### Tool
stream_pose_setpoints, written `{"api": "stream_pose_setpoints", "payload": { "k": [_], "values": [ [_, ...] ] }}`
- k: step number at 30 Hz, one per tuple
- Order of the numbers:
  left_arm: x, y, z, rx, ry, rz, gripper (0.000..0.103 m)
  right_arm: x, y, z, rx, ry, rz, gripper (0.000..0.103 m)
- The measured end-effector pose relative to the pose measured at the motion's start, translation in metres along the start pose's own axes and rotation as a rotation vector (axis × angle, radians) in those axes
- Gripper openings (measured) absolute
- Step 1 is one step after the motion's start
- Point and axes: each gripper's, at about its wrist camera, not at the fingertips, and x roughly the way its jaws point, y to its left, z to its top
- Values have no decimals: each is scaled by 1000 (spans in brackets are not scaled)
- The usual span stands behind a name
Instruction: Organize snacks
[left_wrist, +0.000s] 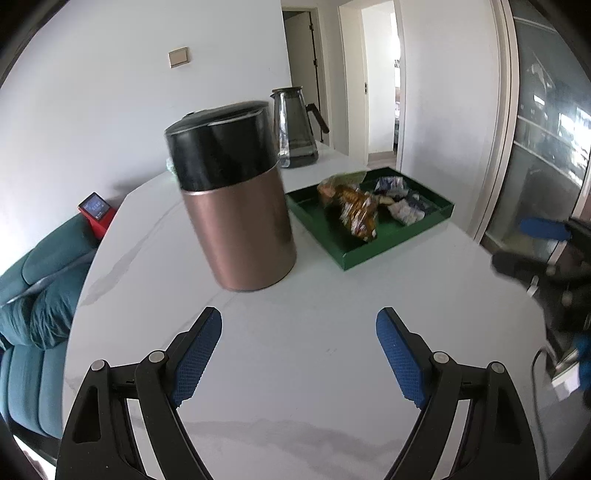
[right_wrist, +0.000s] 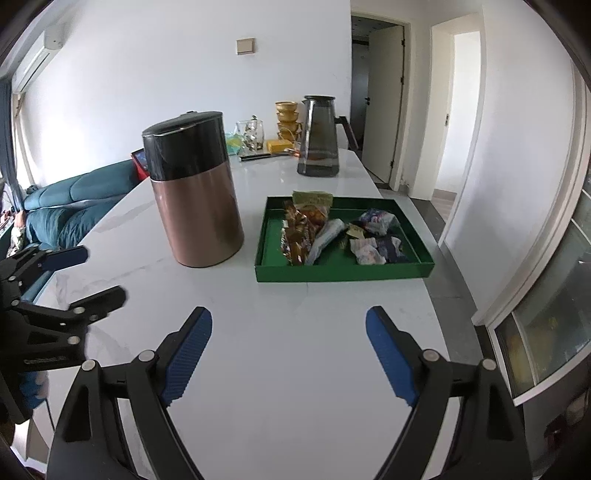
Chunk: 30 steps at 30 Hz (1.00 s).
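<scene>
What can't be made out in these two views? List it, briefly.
- Inside of the copper canister: the closed black lid hides it, both views.
- Snack packets in the green tray: labels too small and blurred.
- Clutter at the table's far end: hidden by the canister in the left wrist view.
- Right gripper in the left wrist view: blurred, cut off by the edge.

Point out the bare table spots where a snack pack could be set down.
Free: the white table between both open grippers and the green tray, and the strip between the copper canister and tray. Crowded: inside the tray, and the far end around the glass pitcher.
</scene>
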Motion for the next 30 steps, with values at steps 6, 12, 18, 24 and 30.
{"api": "stream_pose_setpoints", "payload": {
  "k": [6, 12, 18, 24, 30],
  "values": [
    [-1, 22, -16, 3, 26, 26, 82, -1, -4, -5, 22, 14, -32, 103],
    [0, 37, -29, 8, 45, 37, 82, -3, -3, -7, 23, 19, -54, 103],
    [1, 47, -30, -5, 47, 31, 82, -3, 1, -11, 16, 27, -63, 103],
    [3, 50, -32, -9, 55, 18, 82, -1, -1, -14, 28, 31, -70, 103],
    [3, 60, -33, -19, 61, 37, 82, 1, -5, -18, 33, 44, -81, 103]
  ]
}}
